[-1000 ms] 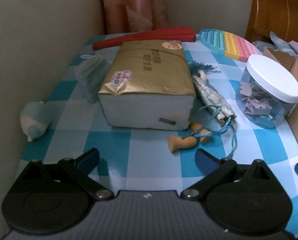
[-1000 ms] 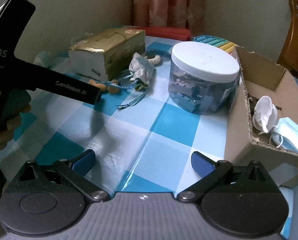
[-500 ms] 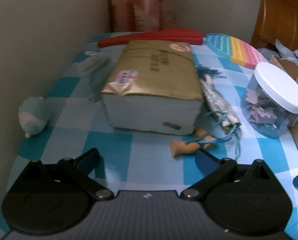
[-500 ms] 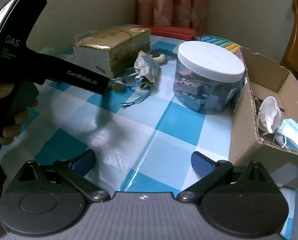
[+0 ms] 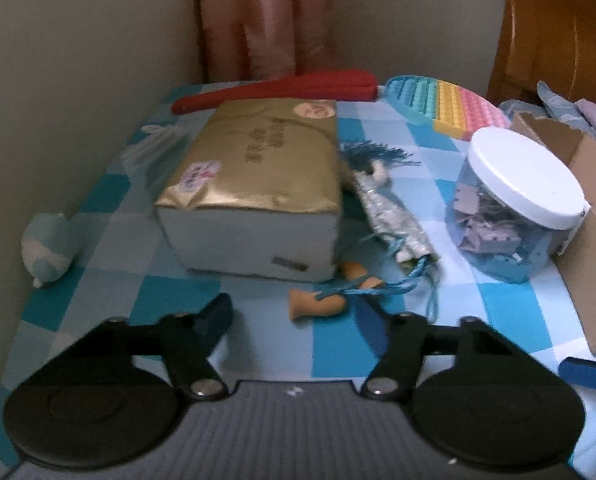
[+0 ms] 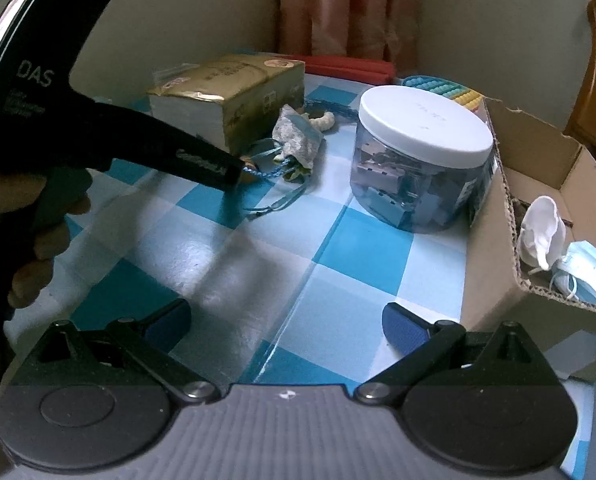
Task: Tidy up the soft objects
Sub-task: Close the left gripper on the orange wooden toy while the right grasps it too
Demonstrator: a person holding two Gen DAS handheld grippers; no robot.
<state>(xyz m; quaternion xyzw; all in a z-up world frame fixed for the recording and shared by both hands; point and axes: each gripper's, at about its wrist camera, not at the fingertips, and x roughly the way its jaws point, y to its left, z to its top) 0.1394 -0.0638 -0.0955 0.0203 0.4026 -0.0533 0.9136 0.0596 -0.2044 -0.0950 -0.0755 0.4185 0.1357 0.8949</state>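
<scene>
Blue-padded left tongs (image 5: 294,318) stand open low over the checked bench (image 5: 186,292), holding nothing; a small doll (image 5: 371,216) lies just ahead of them, its orange legs (image 5: 317,300) between the two pads and a little beyond their tips, bound round with blue cord (image 5: 381,286). The doll's silvery dress and blue hair run away toward the far side, its body pressed against the right flank of a gold-wrapped tissue pack (image 5: 258,172). In the right wrist view the left tongs' black body (image 6: 146,148) reaches in from the left, its tip at the cord near the doll's legs. Right tongs (image 6: 286,324) are spread wide and empty above bare checked cloth, well short of the doll. A clear jar with a white lid (image 6: 421,160) stands to the right of the doll, touching or nearly touching an open cardboard box (image 6: 493,240) that holds a white mask (image 6: 541,232) and a blue mask (image 6: 589,272). A pale plush toy (image 5: 48,244) sits at the bench's left edge against the wall. Along the far edge lie a red strip (image 5: 282,88) and a rainbow pop mat (image 5: 445,106). Bare cloth lies between the right tongs and the jar.
</scene>
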